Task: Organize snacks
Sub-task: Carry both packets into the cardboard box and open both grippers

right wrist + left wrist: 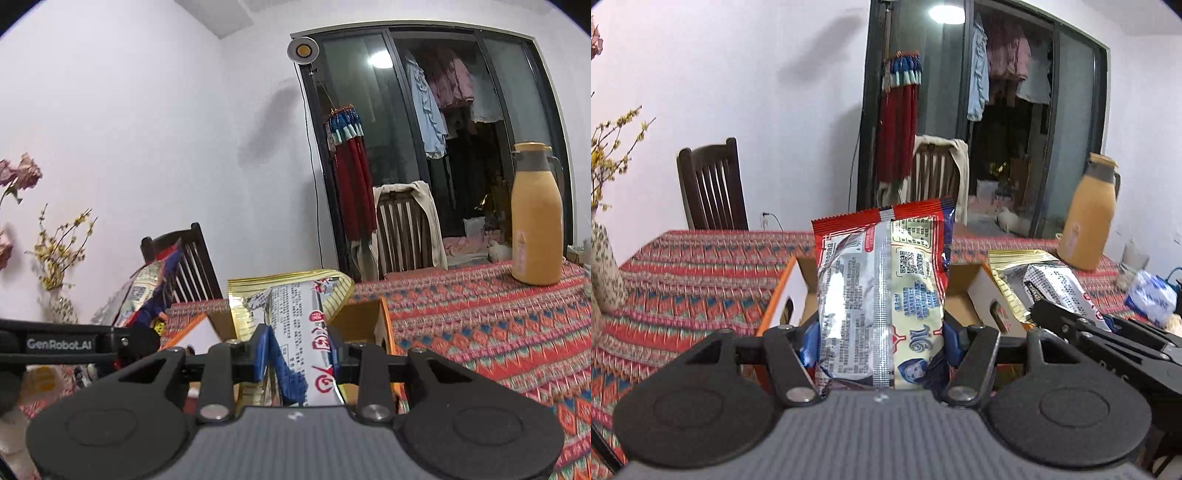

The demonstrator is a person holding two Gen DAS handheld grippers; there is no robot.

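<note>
While a desk [683, 266] draped in a red, orange and blue patterned cloth fills the lower part of both views, a white wall and a dark-framed glass door [461, 147] with clothes hanging behind it close the room at the back. Two dark wooden chairs [711, 184] stand at the far edge of the desk, one beside the door with a pale cloth thrown over its back. A tall tan thermos jug [535, 221] with a grey collar stands upright on the desk at the right. Near the middle sits an open cardboard box [975, 288] with orange edges and cut-out handles. The left gripper [881, 328] is clamped on a red and cream snack packet [882, 288], held upright in the air in front of the box with its back seam facing the camera. The right gripper [295, 343] is pressed together on a gold and white snack packet [295, 306], held just beside the left one, above the near right part of the box. At the far left stands a vase of small yellow flowers [59, 254].
</note>
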